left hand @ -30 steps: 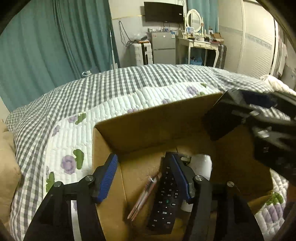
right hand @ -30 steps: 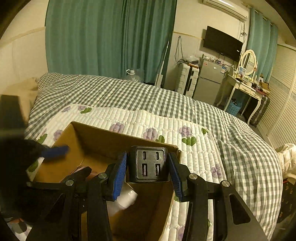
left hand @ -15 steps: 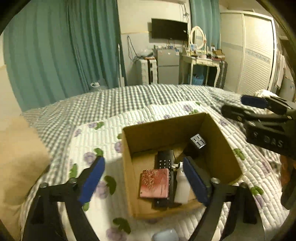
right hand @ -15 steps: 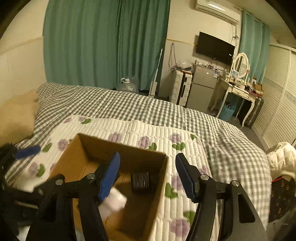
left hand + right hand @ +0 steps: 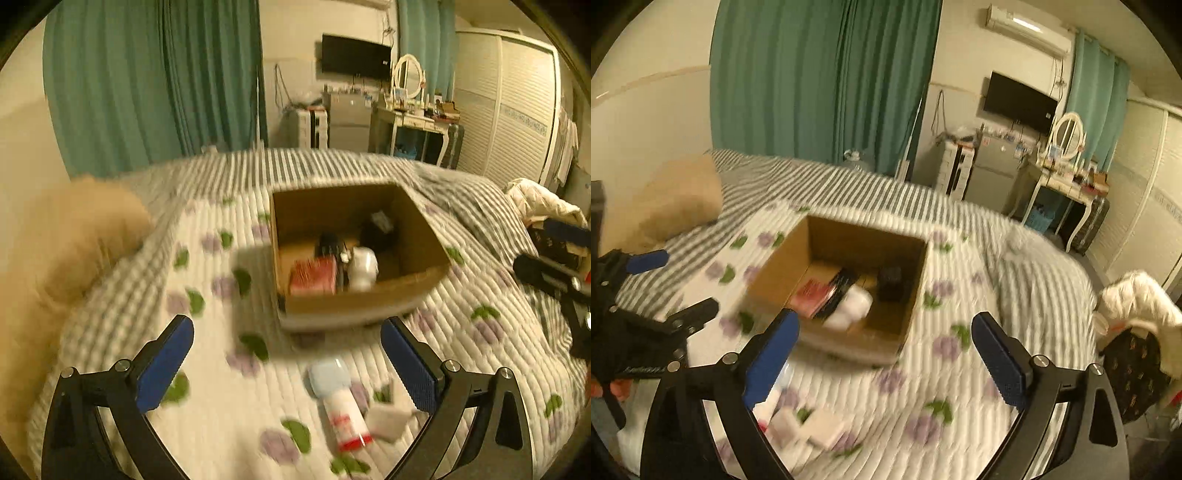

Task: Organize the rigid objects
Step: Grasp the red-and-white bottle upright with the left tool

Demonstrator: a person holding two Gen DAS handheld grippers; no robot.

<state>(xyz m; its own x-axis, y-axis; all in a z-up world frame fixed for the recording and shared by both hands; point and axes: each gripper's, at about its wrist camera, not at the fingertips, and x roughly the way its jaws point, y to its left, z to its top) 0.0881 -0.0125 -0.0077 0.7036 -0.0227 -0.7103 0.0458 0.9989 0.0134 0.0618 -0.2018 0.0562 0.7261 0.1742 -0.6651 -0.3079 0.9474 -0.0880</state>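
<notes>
A: so both grippers are empty right now. The left hand-held gripper (image 5: 286, 363) is spread wide over the bed (image 5: 221, 417), nothing between the pads, and the right hand-held gripper (image 5: 884, 354) is gaping open too. The cardboard box (image 5: 424, 236) sits on the quilt just beyond them. What would you grab next?

B: I'd guess the tube (image 5: 341, 402) with the pale blue cap and red band, it's lying on the quilt right between the left pads. Come down with the pads either side of the body, not the cap, squeeze across the narrow way, then lift clear of the box wall before dropping it in

A: what's the count?

B: in the box I make out four things: a red flat card thing (image 5: 314, 275), a black remote (image 5: 328, 243), a white bottle (image 5: 364, 264) and a black charger block (image 5: 380, 229). Outside: one tube, plus some white flat pieces (image 5: 816, 428) beside it, two I think, too blurry to be sure

A: one box, two grippers
</notes>
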